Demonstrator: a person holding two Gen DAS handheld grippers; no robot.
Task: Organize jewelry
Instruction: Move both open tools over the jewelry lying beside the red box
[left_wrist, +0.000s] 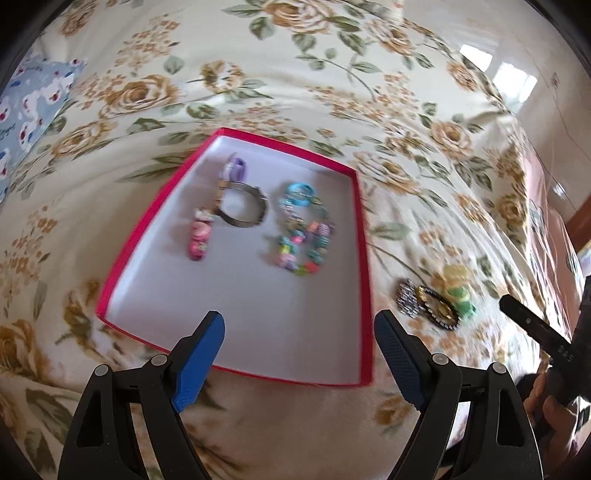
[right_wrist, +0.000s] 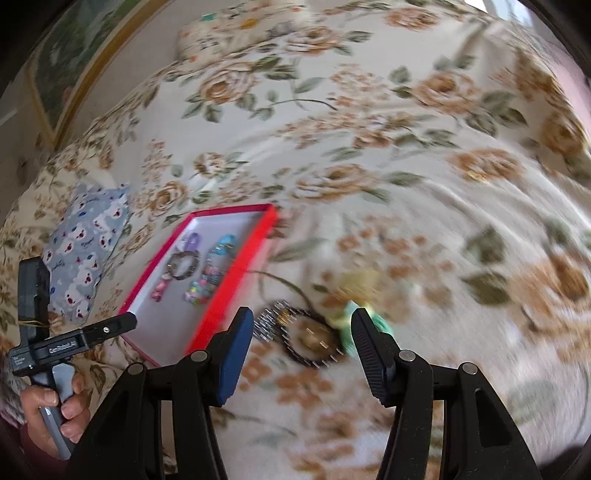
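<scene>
Both grippers gape empty over a flowered bedspread (right_wrist: 406, 184).

Right gripper (right_wrist: 301, 354) hangs just before the loose dark watch (right_wrist: 312, 341) and green trinket (right_wrist: 382, 323); the red-rimmed tray (left_wrist: 364, 295), left gripper (left_wrist: 299, 354) above its near edge, holds beads (left_wrist: 301, 240). Watch looks light, floppy; pinch its band. Soft, yielding bedding.

Floral bedspread (left_wrist: 369, 85), red tray (left_wrist: 364, 280), watch (right_wrist: 314, 341), blue pillow (right_wrist: 88, 254)

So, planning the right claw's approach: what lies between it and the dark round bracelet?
Only bare floral bedspread separates the right claw from the dark round bracelet, per the right wrist view.
</scene>
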